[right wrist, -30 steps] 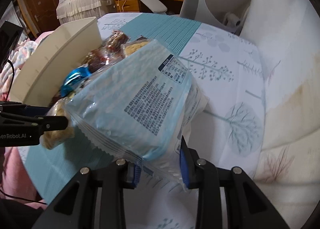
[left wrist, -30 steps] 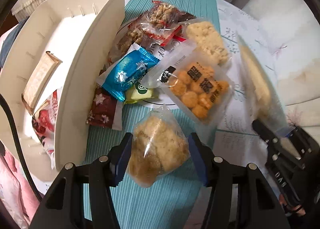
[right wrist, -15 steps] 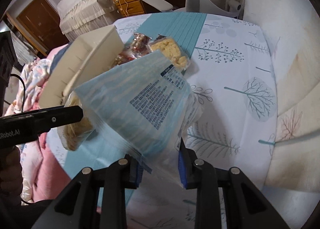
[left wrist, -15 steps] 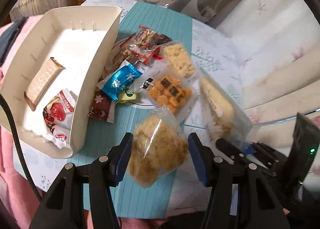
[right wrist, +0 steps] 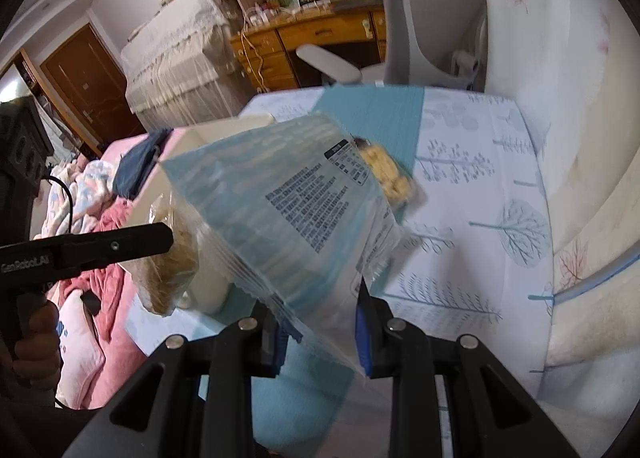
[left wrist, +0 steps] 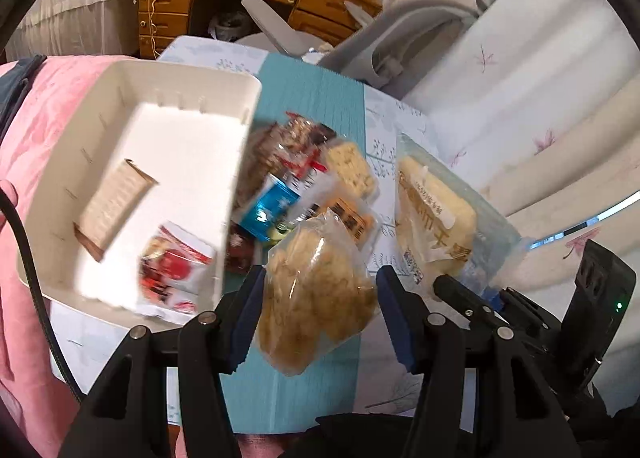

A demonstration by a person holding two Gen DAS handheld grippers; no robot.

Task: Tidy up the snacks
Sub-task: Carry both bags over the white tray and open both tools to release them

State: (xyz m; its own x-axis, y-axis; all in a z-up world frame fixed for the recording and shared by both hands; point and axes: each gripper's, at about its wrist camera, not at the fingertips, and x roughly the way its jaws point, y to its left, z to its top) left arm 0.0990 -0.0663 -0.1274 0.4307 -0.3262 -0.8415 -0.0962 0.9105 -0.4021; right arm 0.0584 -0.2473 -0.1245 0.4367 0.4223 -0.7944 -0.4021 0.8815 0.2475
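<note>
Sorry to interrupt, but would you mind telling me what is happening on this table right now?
A person is sorting snacks with two handheld grippers. The left gripper holds a clear bag of crumbly puffs above the table; the right gripper holds a pale blue packet. The white bin holds two snacks, and more lie piled beside it.

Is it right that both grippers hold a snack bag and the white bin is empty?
Not quite. Both the left gripper and right gripper hold bags, but the white bin isn't empty: the left wrist view shows two packets inside.
</note>
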